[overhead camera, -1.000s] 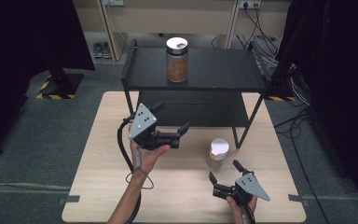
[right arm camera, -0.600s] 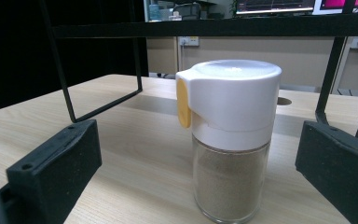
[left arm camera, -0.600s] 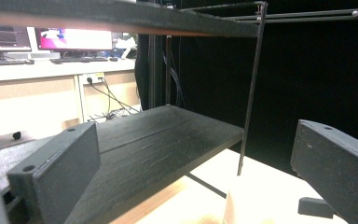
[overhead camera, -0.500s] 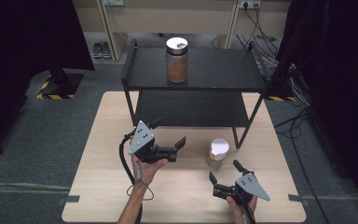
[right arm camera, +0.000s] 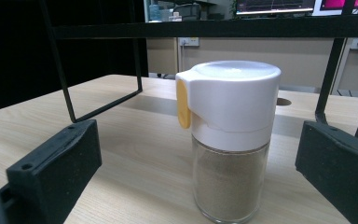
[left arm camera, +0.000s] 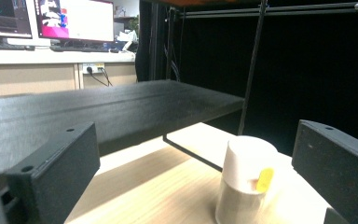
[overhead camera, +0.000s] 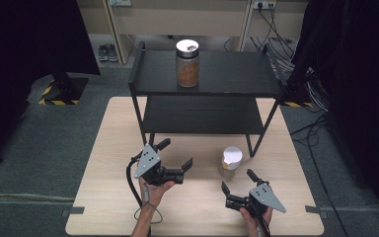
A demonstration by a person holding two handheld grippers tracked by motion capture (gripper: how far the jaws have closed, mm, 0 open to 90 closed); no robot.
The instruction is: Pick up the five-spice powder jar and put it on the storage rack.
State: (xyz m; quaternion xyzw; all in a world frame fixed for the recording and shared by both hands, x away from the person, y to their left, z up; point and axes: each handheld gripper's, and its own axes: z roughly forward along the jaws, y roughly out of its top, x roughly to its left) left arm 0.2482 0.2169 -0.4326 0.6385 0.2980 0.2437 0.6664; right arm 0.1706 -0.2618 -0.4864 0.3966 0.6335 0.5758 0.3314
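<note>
We are lining up on the clear glass shaker with white flip lid [right arm camera: 230, 140], upright just ahead of the open, empty right gripper [overhead camera: 238, 188]; next it must advance to straddle it, left gripper [overhead camera: 177, 155] open too.

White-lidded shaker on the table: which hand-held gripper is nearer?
Right: just in front of the shaker, jaws open toward it. Left sits farther off to its left.

Shaker [right arm camera: 228, 140] – clear glass, glossy white plastic cap; table [overhead camera: 103, 187] – pale wood.
</note>
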